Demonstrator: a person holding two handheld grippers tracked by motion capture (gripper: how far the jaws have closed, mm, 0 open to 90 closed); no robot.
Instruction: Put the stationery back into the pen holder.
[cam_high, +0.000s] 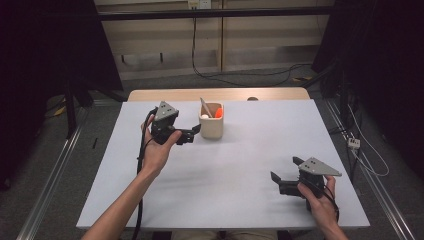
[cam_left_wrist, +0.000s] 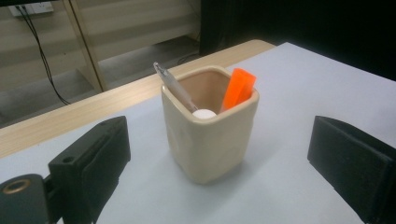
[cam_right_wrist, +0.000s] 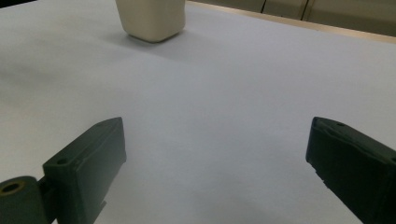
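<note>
A: Nearest the high view's camera is the right gripper (cam_high: 286, 175), low on the surface (cam_high: 240, 165). How do its fingers stand?

B: Released, spread wide over bare white surface, holding nothing. In its own view both fingers run off the bottom edge.

A: And farther up?

B: The left gripper (cam_high: 196, 131) has its fingers released too, apart on either side of the cup (cam_left_wrist: 209, 126), not touching it as far as I can tell.

A: What's hard to see there?

B: The cup's rim is cut off at the top of the right gripper view, and its contents are mostly sunk inside.

A: Describe it.

B: A cream, squarish cup standing upright near the surface's far edge, long axis vertical. A pen (cam_left_wrist: 173, 85) leans out towards the far left, an orange piece (cam_left_wrist: 238, 88) stands at the right wall, and a white ball (cam_left_wrist: 204, 113) lies between them.
</note>
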